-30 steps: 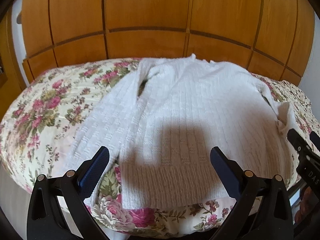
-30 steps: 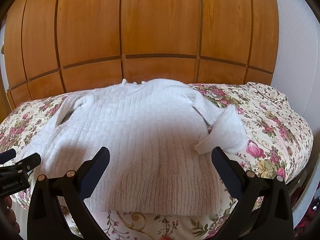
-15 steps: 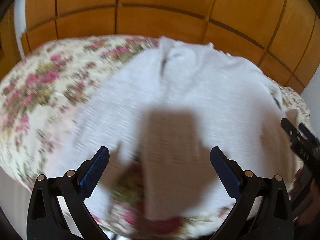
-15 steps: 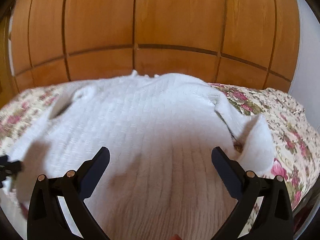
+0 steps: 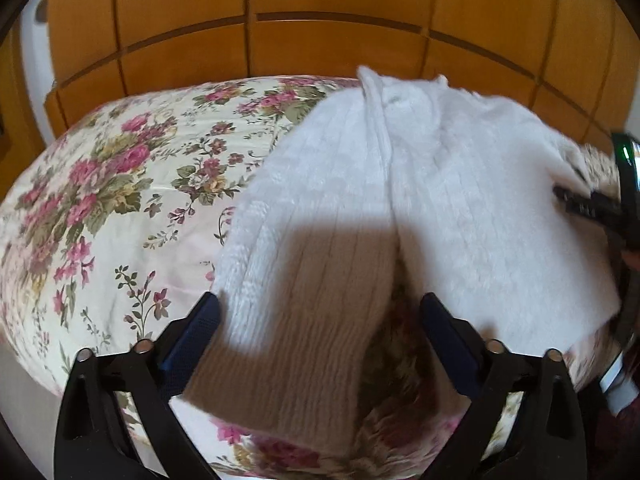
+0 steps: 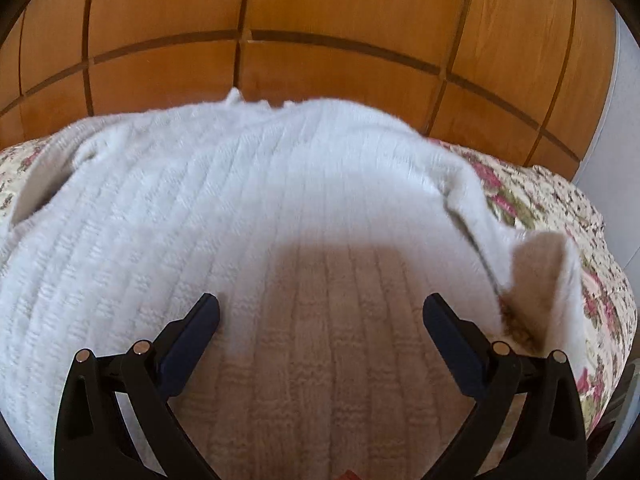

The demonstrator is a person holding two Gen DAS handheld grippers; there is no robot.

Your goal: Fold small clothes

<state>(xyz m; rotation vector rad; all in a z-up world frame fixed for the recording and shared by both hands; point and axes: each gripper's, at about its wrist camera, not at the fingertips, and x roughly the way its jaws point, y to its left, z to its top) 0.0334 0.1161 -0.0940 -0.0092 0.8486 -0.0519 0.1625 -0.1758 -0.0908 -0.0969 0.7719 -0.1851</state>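
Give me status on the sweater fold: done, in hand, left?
Done: white sweater lies spread flat on the floral bedspread; no fold shows.
In hand: nothing gripped. Left gripper, jaws just closing slightly, straddles the near sleeve without pinching; right gripper is open over the body.
Left: both sleeves in, then the body folds.

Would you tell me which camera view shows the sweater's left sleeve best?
The left wrist view: the left sleeve runs lengthwise between the open left gripper fingers down to its cuff. The right wrist view shows only its upper part at the edge.
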